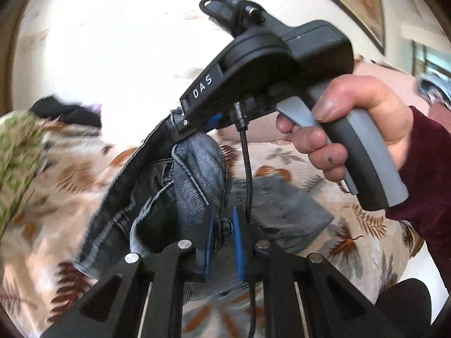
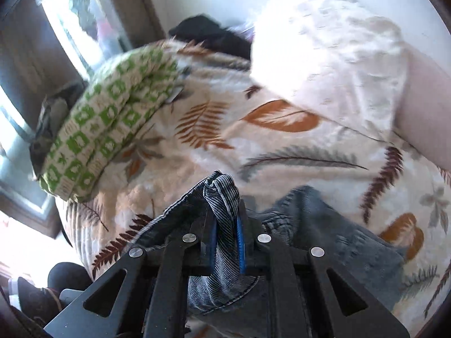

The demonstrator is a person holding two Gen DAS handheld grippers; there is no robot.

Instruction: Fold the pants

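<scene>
Both tongs are gripping the jeans (image 1: pixel 197 169): the left tongs (image 1: pixel 222 242) and right tongs (image 2: pixel 227 242) are each pinching a bunched denim edge, holding the pants above the leaf-print bedspread (image 2: pixel 282 146), apparently to straighten them for folding.

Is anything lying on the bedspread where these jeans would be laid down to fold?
Nothing visible does. Both claws, left and right, grip the jeans over bare bedspread; the green pillow lies off to one side.
</scene>
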